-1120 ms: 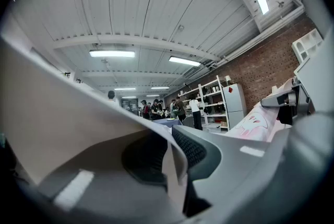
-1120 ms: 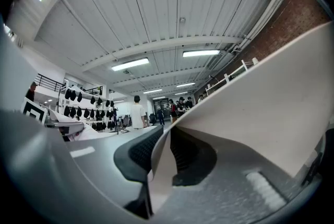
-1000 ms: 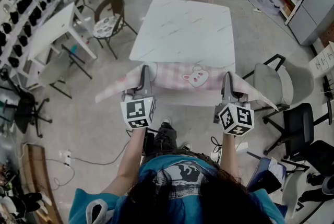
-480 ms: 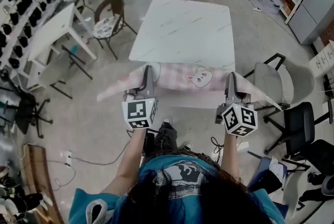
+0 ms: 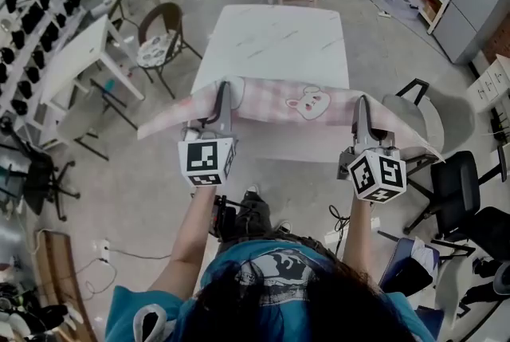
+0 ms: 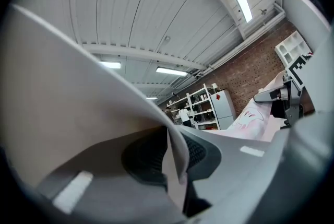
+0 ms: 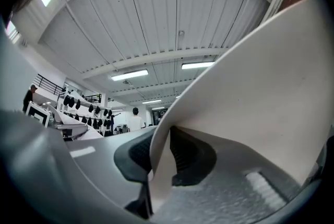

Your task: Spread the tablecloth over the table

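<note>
Status: early, nothing spread yet. The pink checked tablecloth with a white bunny print (image 5: 295, 101) is off the surface, stretched in the air between both grippers, over the near edge of the white rectangular marble-look table (image 5: 271, 41). The table top is bare. I can't tell whether the cloth touches that near edge.

Left gripper (image 5: 225, 87) is clamped on the cloth's edge near its left end. Right gripper (image 5: 362, 103) is clamped on the same edge near the right end. Both gripper views show the sheet pinched between the dark ribbed pads (image 7: 182, 152), with no gap.

Left to do, my read: carry the cloth out to the far edge, lay it down, square it on all four edges, let go.

Materials: the cloth is thin but fairly stiff and holds a smooth curve rather than going limp. Checked face, plain pale underside, pointed flaps sticking out past each grip. Looks coated, so it should slide easily. The table top is smooth and hard, with faint grey veining.
</note>
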`<state>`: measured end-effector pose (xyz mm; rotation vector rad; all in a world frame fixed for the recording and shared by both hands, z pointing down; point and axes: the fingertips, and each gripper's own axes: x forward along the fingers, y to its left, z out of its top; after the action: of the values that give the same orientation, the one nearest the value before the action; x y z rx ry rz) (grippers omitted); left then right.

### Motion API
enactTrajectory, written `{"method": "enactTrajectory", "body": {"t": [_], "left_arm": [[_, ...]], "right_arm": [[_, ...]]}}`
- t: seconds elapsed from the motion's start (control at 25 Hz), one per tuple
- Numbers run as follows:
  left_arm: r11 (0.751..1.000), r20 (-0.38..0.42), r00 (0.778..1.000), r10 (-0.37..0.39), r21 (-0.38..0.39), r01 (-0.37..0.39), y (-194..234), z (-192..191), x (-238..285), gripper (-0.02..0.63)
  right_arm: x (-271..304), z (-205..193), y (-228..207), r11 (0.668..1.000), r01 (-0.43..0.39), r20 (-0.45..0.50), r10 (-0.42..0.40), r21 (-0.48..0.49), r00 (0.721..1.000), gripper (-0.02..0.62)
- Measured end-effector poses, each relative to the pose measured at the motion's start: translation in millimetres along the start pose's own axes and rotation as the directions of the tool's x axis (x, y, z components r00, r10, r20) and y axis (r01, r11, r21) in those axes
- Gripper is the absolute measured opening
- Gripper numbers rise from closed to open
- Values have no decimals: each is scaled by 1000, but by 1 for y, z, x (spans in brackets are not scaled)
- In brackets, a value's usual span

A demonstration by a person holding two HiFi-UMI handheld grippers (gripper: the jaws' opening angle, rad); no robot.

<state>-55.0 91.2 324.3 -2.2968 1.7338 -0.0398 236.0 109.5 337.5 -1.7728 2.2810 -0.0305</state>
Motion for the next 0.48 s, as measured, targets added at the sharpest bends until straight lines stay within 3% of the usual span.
{"method": "enactTrajectory", "body": {"t": [0.48], "left_arm": [[996,113,993,32,75,-41,34,65,21,48]], "right_arm": [[48,68,25,994,-99,131,106,-53,986,32]]}}
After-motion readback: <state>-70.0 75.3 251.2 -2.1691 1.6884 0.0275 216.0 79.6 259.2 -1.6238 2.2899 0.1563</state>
